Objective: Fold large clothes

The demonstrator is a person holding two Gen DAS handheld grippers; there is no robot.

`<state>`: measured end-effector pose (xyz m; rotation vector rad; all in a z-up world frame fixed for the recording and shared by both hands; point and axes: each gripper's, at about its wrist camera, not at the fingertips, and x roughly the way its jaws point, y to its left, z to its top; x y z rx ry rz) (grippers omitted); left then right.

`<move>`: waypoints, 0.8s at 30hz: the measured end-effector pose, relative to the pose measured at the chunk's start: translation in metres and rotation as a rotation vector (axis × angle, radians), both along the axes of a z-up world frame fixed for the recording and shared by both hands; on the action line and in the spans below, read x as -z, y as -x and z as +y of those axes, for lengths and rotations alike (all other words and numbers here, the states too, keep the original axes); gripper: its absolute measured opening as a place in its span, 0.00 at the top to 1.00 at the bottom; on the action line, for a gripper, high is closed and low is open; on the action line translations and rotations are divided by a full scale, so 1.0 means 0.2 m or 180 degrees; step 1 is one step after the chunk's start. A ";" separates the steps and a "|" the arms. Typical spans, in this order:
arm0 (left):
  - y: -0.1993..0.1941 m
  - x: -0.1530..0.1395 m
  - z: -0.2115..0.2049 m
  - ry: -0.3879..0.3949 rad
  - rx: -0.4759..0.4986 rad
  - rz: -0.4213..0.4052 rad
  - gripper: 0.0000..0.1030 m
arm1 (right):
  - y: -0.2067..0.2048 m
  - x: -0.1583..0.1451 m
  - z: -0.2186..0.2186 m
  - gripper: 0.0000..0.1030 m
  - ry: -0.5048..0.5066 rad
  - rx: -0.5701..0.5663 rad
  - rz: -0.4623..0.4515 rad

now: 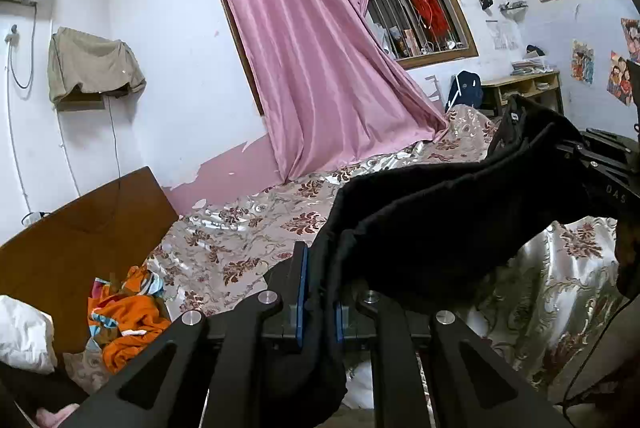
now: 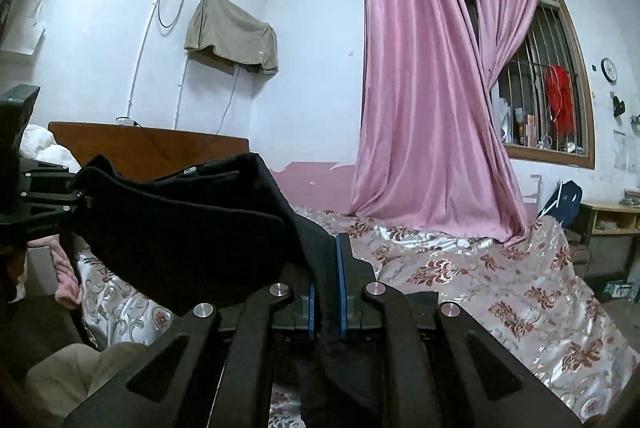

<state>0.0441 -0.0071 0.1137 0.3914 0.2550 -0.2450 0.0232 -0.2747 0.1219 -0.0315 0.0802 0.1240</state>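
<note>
Left gripper [image 1: 320, 292] clamps black garment [image 1: 440, 220], stretched above floral bedspread [image 1: 248, 240] to right gripper [image 1: 576, 151]; orange clothes [image 1: 128, 316] near headboard [image 1: 80, 228].

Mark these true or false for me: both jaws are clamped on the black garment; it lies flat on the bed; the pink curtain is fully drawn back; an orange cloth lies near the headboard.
1. Both grippers grip the black fabric garment: true; left gripper and right gripper each have their jaws closed on it.
2. The garment lies flat on the floral satin bedspread: false; it hangs between the grippers, above it.
3. The pink curtain is fully drawn back: false; it covers much of the barred window.
4. A crumpled orange cloth lies near the brown wooden headboard: true.
</note>
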 end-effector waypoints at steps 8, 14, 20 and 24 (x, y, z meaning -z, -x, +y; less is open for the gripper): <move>-0.21 0.07 -0.03 0.0078 0.0009 0.0176 0.91 | -0.17 0.07 -0.02 0.92 -0.0052 0.0083 0.0189; -0.38 0.08 -0.07 0.0056 -0.0034 0.0147 0.90 | -0.30 0.11 -0.03 0.92 0.0033 0.0138 0.0172; -0.65 0.09 -0.09 0.0094 -0.0113 0.0206 0.90 | -0.57 0.11 -0.04 0.92 0.0019 0.0193 0.0185; -0.86 0.12 -0.08 0.0220 -0.0163 0.0358 0.90 | -0.79 0.14 -0.05 0.92 0.0004 0.0221 0.0247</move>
